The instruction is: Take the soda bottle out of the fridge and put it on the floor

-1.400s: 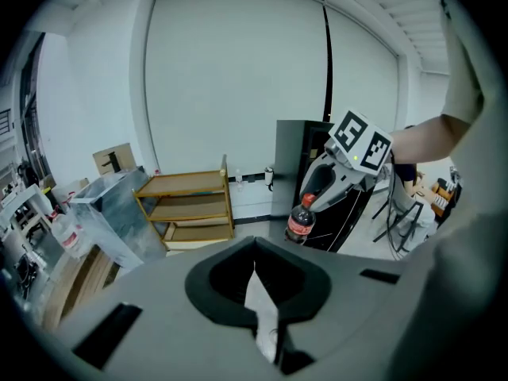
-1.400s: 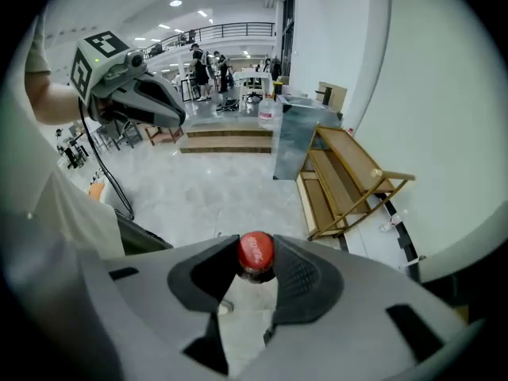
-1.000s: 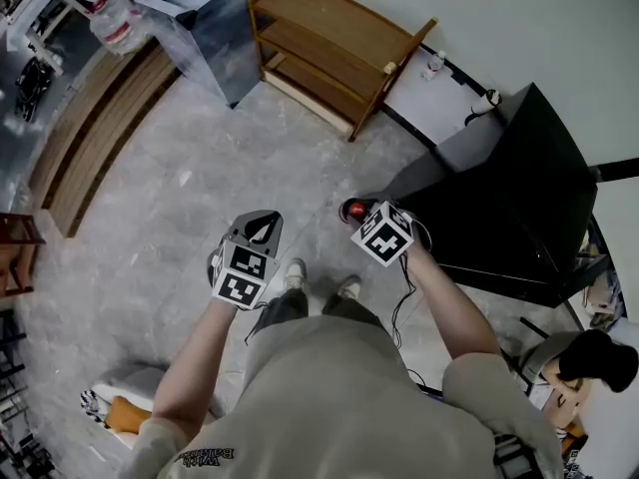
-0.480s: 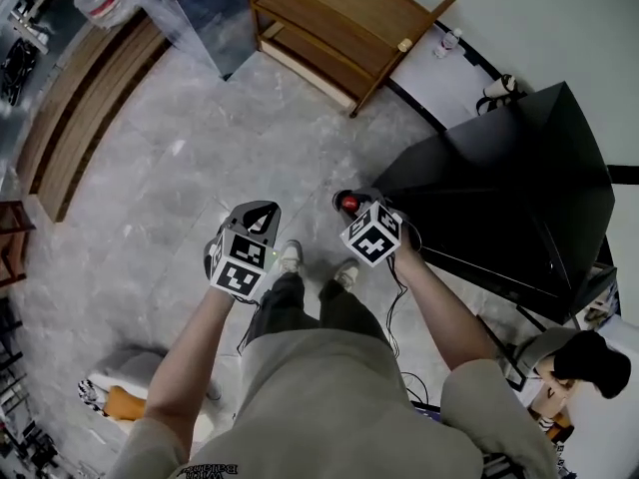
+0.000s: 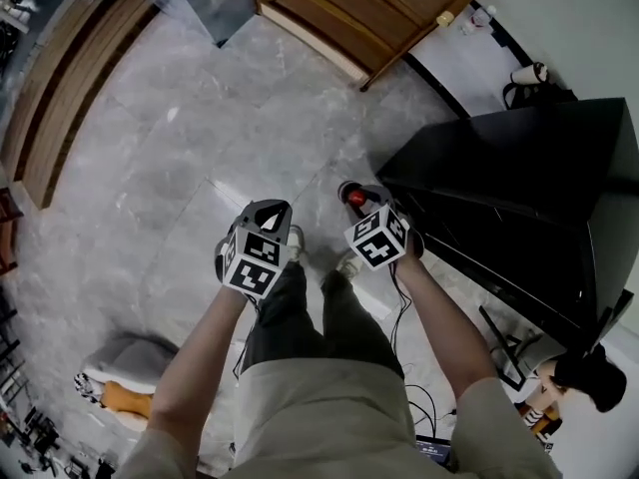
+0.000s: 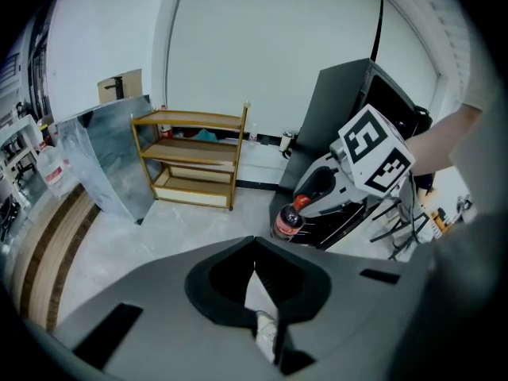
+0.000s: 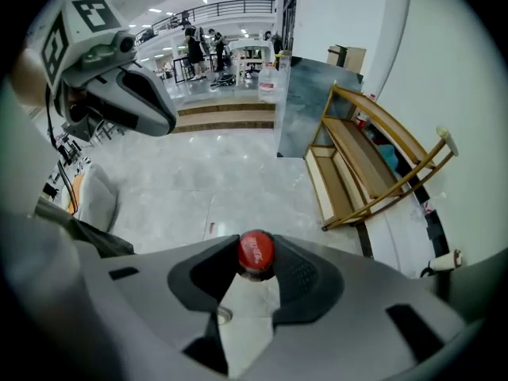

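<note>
The soda bottle [image 5: 354, 198], dark with a red cap [image 7: 255, 252], hangs above the grey floor beside the black fridge [image 5: 519, 198]. My right gripper [image 5: 351, 192] is shut on its neck just under the cap. In the left gripper view the bottle [image 6: 289, 221] shows upright under the right gripper [image 6: 311, 197], in front of the fridge [image 6: 341, 109]. My left gripper [image 5: 268, 212] hovers to the left of the bottle, jaws shut and nothing between them [image 6: 254, 244].
A wooden shelf unit [image 5: 369, 8] stands against the far wall, with a grey metal panel [image 6: 107, 161] beside it. Wooden steps [image 5: 60, 88] run along the left. The person's shoes [image 5: 293, 242] are below the grippers. A grey cushion [image 5: 130, 362] lies lower left. Another person [image 5: 589, 377] sits lower right.
The head view has tipped and shifted, so the fridge sits lower and the shelf higher. Both grippers keep nearly the same places; the right one still holds the bottle.
</note>
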Motion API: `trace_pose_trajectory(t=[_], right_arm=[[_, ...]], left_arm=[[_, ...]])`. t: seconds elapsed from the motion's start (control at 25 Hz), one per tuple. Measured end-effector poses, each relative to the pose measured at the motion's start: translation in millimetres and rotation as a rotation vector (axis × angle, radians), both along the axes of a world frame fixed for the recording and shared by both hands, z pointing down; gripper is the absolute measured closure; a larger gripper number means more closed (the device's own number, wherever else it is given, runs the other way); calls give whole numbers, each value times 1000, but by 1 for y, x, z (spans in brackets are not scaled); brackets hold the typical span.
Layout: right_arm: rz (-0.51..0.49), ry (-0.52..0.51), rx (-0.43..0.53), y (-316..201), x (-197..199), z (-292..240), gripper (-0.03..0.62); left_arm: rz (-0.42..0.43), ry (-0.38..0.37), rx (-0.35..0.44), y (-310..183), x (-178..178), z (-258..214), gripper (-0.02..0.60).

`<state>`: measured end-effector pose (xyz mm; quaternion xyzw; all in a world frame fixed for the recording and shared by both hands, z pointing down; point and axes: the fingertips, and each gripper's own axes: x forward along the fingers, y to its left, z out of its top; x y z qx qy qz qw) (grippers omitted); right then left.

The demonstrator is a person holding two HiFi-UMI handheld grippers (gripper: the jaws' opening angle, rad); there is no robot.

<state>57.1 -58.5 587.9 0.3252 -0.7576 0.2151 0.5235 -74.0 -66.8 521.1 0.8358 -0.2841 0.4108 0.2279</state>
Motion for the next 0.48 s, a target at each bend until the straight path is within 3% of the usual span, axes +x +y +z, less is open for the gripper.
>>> trace_pose_trajectory(t=[0.48], right_arm=[[154, -22, -72, 2, -23, 135, 482]], left_arm=[[-5, -9, -102, -10, -13, 146, 575]])
